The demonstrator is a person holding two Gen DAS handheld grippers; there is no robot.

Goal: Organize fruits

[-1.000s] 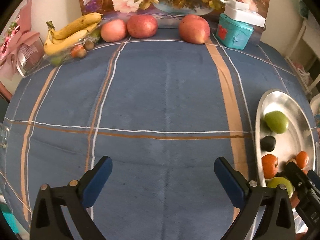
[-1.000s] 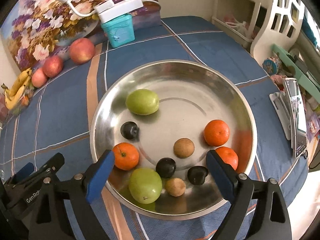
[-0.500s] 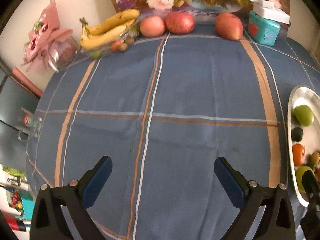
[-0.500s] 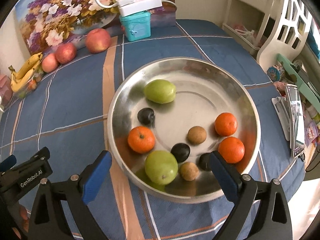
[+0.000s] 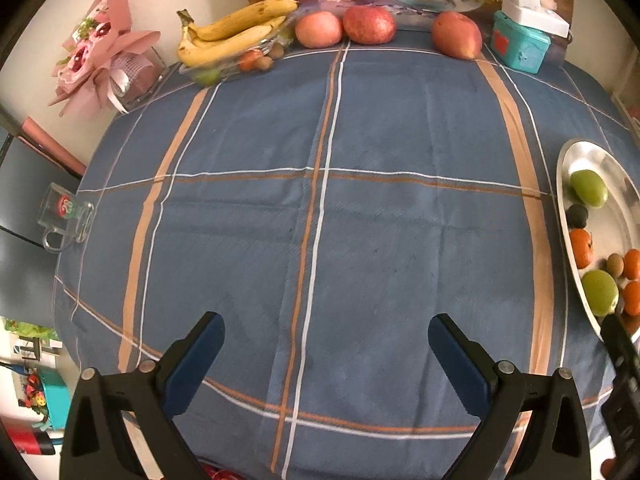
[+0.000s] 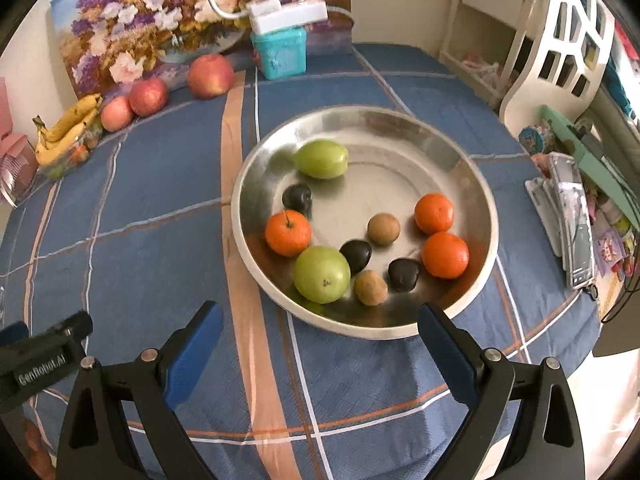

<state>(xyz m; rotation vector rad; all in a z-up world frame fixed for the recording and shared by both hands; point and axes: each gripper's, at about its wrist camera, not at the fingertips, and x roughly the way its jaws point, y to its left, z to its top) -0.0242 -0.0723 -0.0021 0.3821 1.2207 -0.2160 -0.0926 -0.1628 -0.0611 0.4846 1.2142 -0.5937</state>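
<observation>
Both claws have drawn back from the table since a second ago. The right gripper (image 6: 318, 344), jaws wide apart and holding nothing, now sits short of the steel bowl (image 6: 476, 184), whose rim earlier lay between its fingers. The bowl holds green fruits, oranges and small dark and brown fruits. The left gripper (image 5: 326, 350), likewise spread and empty, now sees more tablecloth (image 5: 320, 208); bananas (image 5: 232, 36) and apples (image 5: 368, 26) line the far edge.

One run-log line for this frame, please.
left gripper: open, empty | right gripper: open, empty | metal dish: small fruit inside
</observation>
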